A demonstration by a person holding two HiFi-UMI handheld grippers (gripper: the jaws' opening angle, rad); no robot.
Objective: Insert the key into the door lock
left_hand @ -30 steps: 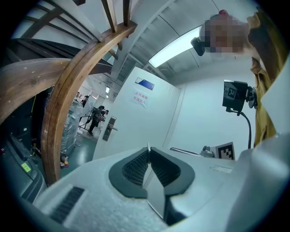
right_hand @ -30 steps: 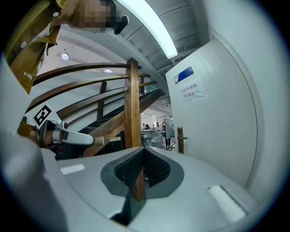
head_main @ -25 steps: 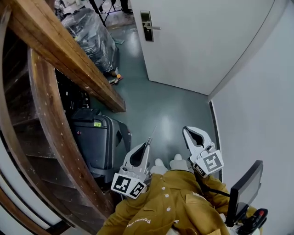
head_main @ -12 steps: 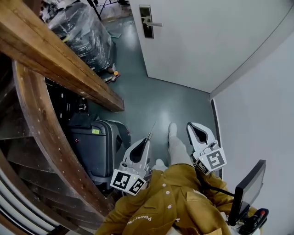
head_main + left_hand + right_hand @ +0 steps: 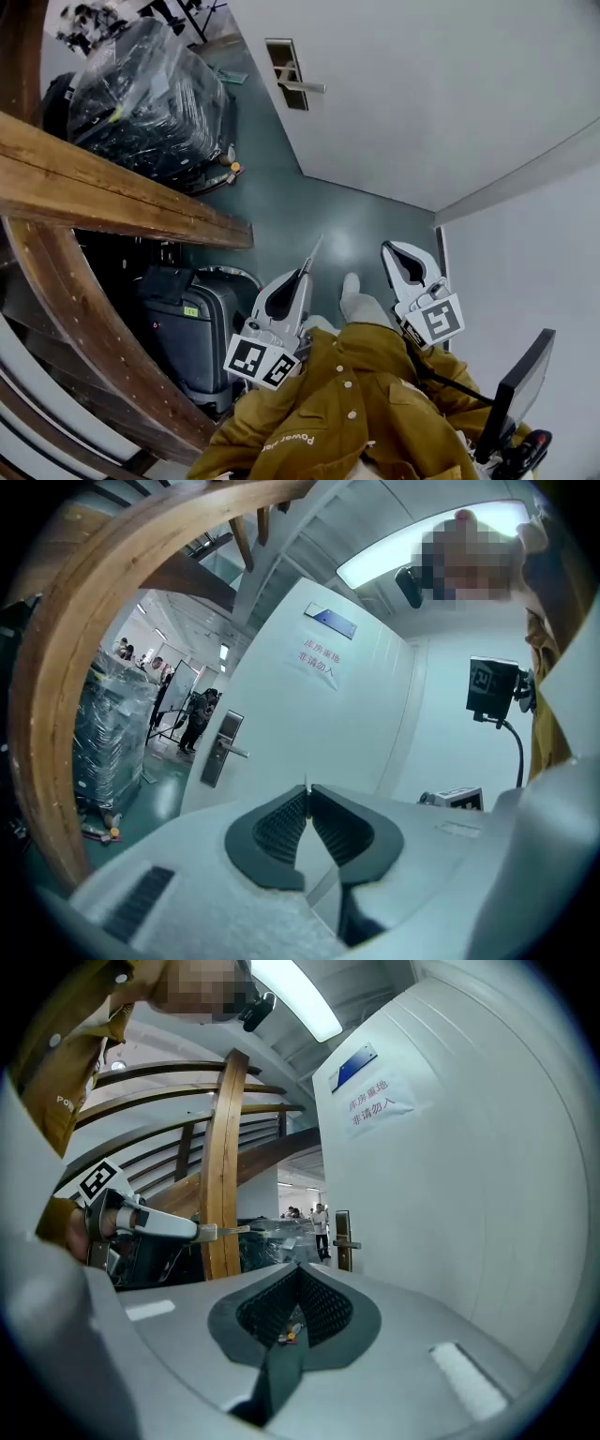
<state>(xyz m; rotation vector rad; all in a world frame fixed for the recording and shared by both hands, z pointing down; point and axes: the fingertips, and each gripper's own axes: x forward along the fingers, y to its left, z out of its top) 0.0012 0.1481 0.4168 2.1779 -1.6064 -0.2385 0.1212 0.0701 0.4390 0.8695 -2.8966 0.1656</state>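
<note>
I am pinching the key (image 5: 311, 254) between the closed jaws of my left gripper (image 5: 302, 277), and its blade is pointing toward the door lock (image 5: 284, 73), well apart ahead. My right gripper (image 5: 393, 250) is pressing its jaws fully together, holding nothing.

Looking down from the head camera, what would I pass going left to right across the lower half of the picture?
suitcase → left gripper, its jaws shut on the key → right gripper → monitor
</note>
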